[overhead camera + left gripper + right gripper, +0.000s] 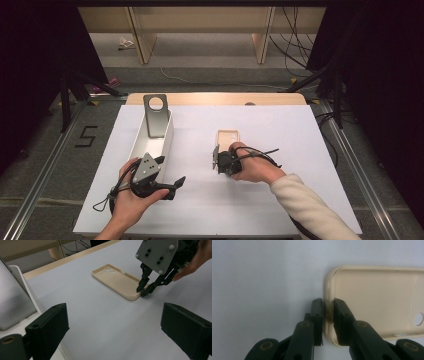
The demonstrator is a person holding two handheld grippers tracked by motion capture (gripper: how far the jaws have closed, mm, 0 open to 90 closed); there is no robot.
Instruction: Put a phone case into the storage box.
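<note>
Black left tongs (112,332) sit wide apart, holding nothing, near the white tray (145,142). Farther off, the right tongs (328,317) pinch the short end rim of the cream case (377,305), flat on the table (200,200).

Phone case (228,136) lies on table (300,150), right of tray (160,142) (holding, perhaps, a phone).
</note>
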